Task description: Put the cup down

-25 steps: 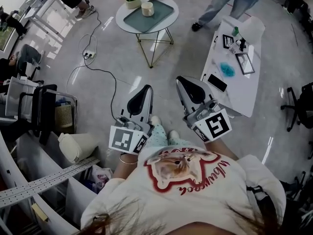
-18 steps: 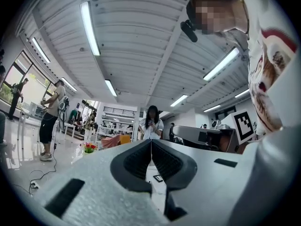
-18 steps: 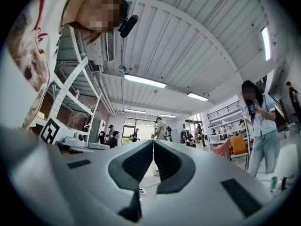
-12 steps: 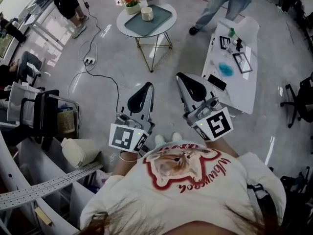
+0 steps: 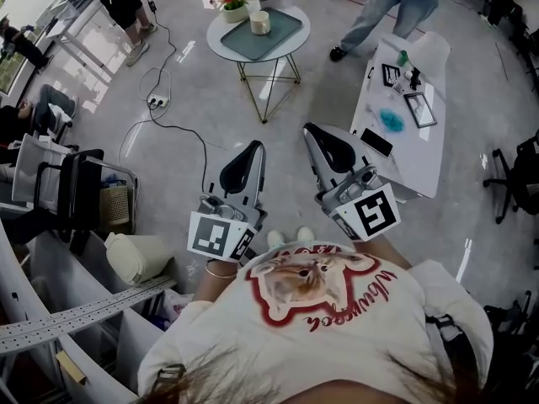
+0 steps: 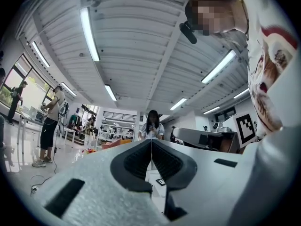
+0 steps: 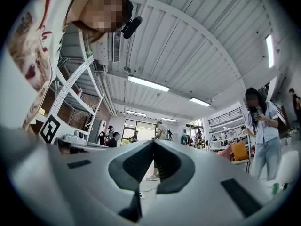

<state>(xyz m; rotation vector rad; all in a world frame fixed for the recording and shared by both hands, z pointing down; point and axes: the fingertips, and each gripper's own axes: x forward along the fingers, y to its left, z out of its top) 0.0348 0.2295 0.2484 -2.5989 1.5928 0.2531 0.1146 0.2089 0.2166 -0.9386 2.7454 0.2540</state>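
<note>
Both grippers are shut with nothing in them: the left gripper [image 6: 151,144] shows its ribbed pads pressed together along one seam, the right gripper [image 7: 154,146] shows the same, and from my head view I hold them side by side in front of my chest, over open floor. The cup [image 5: 260,22] is nowhere near them. It stands upright on the teal tray [image 5: 282,34] of the round side table [image 5: 221,47] well ahead of me, at the tray's far edge about midway along it, just beside the flower pot [image 5: 235,7] that sits off the tray at the table's far rim. Since it already rests on the tray and neither of my grippers carries anything, I judge the putting-down to be done, or else not begun. The cup is pale, short and straight-walled, and I cannot make out a handle from here. It looks like glazed ceramic, so I would expect it to be stiff, fairly light, smooth enough to slide between flat pads, and liable to chip if knocked against the flower pot. If I had to take it, I would close across its wall at mid-height from the side facing away from the flowers, squeezing gently and keeping it upright.
</note>
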